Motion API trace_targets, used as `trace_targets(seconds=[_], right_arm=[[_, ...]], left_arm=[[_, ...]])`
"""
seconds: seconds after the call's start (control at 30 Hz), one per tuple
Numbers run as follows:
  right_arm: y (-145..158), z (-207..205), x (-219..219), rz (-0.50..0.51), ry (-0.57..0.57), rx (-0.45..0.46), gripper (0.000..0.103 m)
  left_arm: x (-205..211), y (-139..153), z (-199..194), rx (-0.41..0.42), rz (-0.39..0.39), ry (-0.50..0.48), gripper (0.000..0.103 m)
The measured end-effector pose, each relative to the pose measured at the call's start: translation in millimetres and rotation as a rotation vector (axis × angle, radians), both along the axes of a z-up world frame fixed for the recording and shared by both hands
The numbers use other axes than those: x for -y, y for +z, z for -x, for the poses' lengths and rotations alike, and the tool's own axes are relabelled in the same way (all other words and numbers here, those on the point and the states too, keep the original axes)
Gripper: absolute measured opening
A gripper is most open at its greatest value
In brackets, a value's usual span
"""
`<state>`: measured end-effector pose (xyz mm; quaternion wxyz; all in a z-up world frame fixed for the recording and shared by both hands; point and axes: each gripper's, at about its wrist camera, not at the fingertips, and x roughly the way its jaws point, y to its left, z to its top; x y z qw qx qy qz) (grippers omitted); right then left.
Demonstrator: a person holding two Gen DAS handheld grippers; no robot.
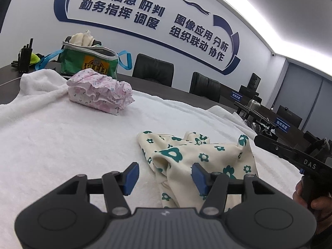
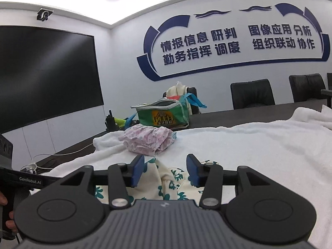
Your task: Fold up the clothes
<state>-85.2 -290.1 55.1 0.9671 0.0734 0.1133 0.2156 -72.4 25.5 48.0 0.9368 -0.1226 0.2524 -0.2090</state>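
Garment in hand: a crumpled cream cotton garment with green flower print (image 1: 199,161) lies on the near part of the white fluffy towel (image 1: 62,137) that covers the dark table, not yet folded.
Finished piece: a pink floral ruffled garment, folded into a bundle (image 1: 99,92), sits on the far left of the towel, well apart from the cream one.
Left gripper (image 1: 164,178): jaws spread, blue pads apart, with a bunched edge of the cream garment lying between them; nothing is pinched.
Right gripper (image 2: 165,170): jaws spread over the garment's near side, cloth showing between the pads, no grip visible.
Doing the step well: judging by the creases, each claw should take a single layer at an outer edge, then both should draw apart to flatten the cloth before any fold.
Risk: grabbing the towel pile together with the garment.
Behind: a green zip bag with blue straps (image 1: 89,60) holds more cloth.
Readable writing: "DAS" on the right gripper's body in the left view; "GenRobot.AI" on the left one in the right view; blue Chinese characters on the wall; the bag's label is too blurred to read.
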Motion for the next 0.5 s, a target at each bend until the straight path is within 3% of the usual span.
trace_targets(seconds=[0.1, 0.33, 0.5], right_arm=[[-1, 1, -3, 0.019, 0.014, 0.003, 0.06], [2, 0, -18, 0.15, -0.028, -0.009, 0.059], [1, -2, -20, 0.147, -0.013, -0.032, 0.059]], left_arm=[[0, 0, 0, -0.001, 0.004, 0.002, 0.055], [-1, -1, -1, 0.004, -0.002, 0.01, 0.055], [0, -2, -2, 0.001, -0.008, 0.011, 0.055]])
